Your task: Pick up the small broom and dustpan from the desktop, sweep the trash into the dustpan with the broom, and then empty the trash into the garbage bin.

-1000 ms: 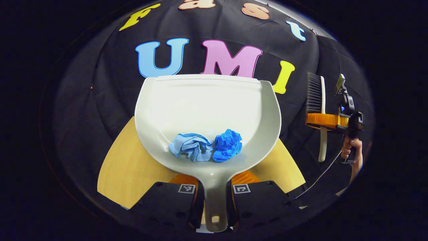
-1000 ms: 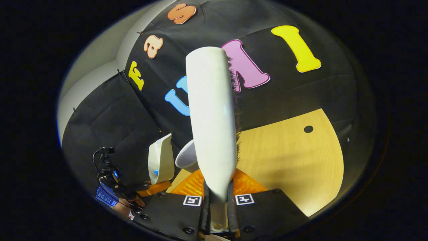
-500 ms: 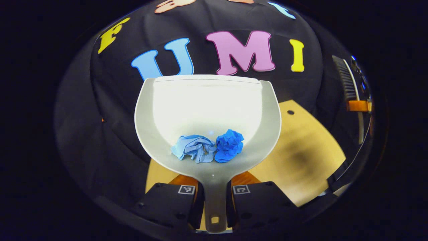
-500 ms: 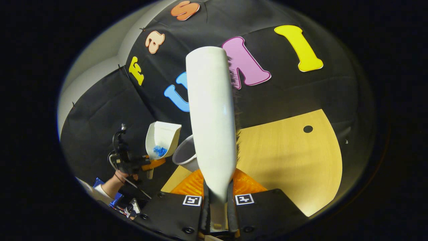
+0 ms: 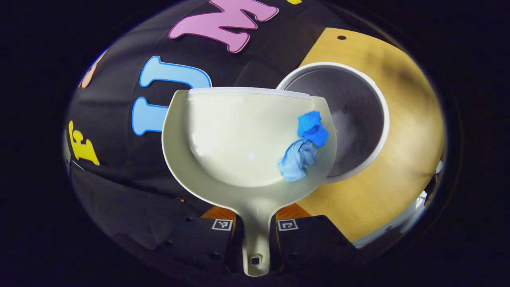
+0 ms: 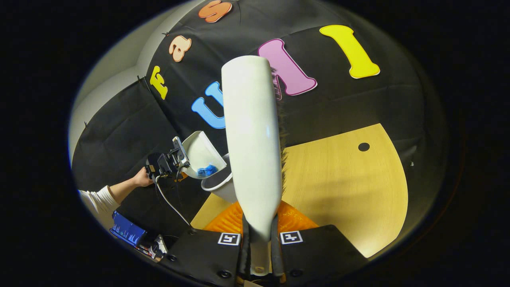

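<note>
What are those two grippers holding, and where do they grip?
Left gripper pinches the dustpan by its handle; right gripper pinches the small broom near its handle's end.

Count: 1 white dustpan (image 5: pixel 235 139); 2 crumpled paper balls in it, 1 bright blue paper ball (image 5: pixel 312 128) and 1 pale blue paper ball (image 5: pixel 295 160). 1 garbage bin (image 5: pixel 354 115). 1 white broom (image 6: pixel 251 147). 1 wooden desktop (image 6: pixel 342 191). 2 grippers: left gripper (image 5: pixel 255 233), right gripper (image 6: pixel 259 243).
</note>
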Available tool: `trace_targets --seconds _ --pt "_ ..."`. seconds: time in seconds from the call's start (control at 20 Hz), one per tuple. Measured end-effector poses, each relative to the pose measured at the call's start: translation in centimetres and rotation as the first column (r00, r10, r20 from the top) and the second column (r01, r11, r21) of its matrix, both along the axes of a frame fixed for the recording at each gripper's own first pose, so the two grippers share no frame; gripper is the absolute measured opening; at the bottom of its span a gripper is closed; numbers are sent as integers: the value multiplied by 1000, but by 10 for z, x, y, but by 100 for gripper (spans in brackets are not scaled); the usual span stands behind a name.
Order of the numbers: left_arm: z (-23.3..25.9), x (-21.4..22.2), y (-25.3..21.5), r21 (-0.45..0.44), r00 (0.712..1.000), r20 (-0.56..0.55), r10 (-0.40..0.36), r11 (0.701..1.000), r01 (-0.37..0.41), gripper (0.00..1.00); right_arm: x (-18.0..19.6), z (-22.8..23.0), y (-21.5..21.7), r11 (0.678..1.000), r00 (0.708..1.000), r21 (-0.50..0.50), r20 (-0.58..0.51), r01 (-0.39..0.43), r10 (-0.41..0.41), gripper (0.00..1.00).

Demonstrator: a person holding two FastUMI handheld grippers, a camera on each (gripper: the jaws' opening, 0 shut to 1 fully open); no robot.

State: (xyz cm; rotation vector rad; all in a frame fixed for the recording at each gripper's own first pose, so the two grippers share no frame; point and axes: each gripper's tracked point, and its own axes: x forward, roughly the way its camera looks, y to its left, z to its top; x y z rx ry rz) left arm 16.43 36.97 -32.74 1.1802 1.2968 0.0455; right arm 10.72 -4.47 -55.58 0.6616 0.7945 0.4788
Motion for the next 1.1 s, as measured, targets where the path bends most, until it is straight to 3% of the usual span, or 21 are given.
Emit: trace_targets --seconds 0.15,0.3,0.5,0.6,0.8,0.9,0.95,1.0,1.1 --pt "10 2 9 180 987 -102 -127 973 144 25 -6 -5 -2 1000 1000 -18 -5 -9 9 22" --pt "19 11 11 326 952 -174 -251 898 296 25 -9 -10 -1 999 1000 -27 -14 -19 18 22" --pt "25 12 16 368 939 -186 -289 866 339 24 -13 -11 4 998 999 -37 -13 -42 42 22" --pt "23 13 17 354 942 -149 -301 873 335 25 -16 -12 5 998 999 -41 -14 -49 49 22" --pt "13 14 -7 157 972 83 -221 966 206 24 -15 -10 2 996 999 -71 -21 -46 45 22" --pt "1 19 -31 -27 966 232 -117 992 126 25 -10 -5 0 995 999 -91 -17 -40 39 22" --pt "-8 18 -50 -148 959 280 -44 985 88 25 -8 0 0 995 999 -95 -14 -38 37 22" --pt "-13 21 -66 -272 948 317 12 959 79 24 -3 7 -1 995 999 -99 -4 -32 32 22" --pt "-37 22 -110 -494 935 326 139 868 44 24 5 12 -2 995 1000 -103 -11 -13 12 22"
